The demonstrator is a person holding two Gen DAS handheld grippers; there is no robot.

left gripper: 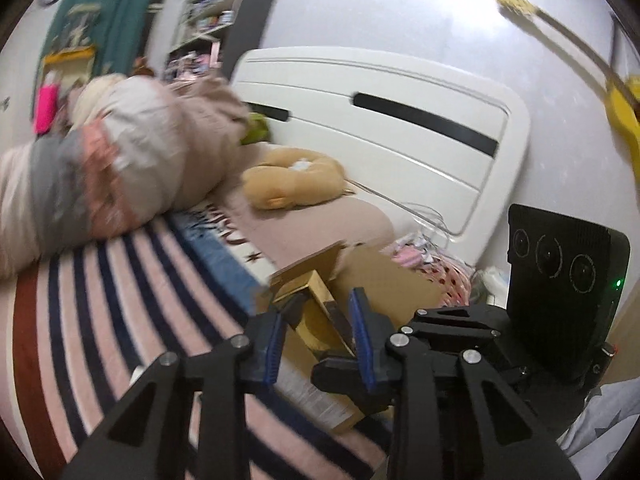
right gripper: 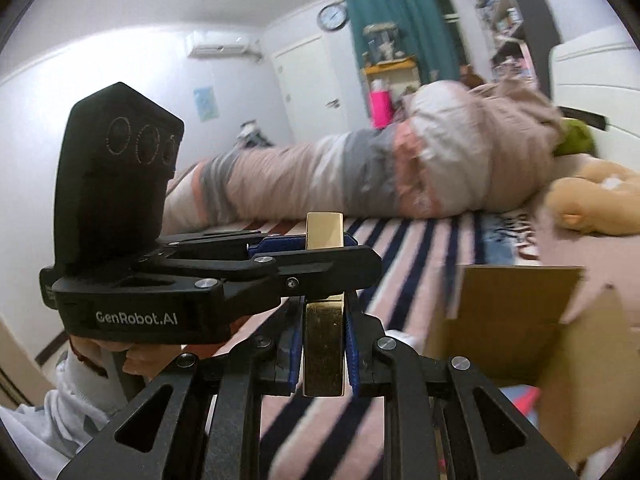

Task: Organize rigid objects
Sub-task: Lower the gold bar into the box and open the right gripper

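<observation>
A narrow gold box [right gripper: 323, 344] stands upright between the blue pads of my right gripper [right gripper: 323, 354], which is shut on it. My left gripper [right gripper: 304, 258] crosses in front from the left and clamps the same box higher up. In the left wrist view the gold box [left gripper: 316, 312] sits tilted between the blue pads of my left gripper [left gripper: 320, 322], with the right gripper [left gripper: 460, 320] holding it from the right. Both hold it above a striped bed [right gripper: 404, 248], beside an open cardboard box [right gripper: 508, 320].
The cardboard box [left gripper: 384, 280] lies on the bed's near edge. A rolled quilt [left gripper: 132, 152] and a tan plush toy [left gripper: 296, 180] lie further back. A white headboard [left gripper: 400, 128] stands behind. A yellow object [left gripper: 620, 116] hangs at the right.
</observation>
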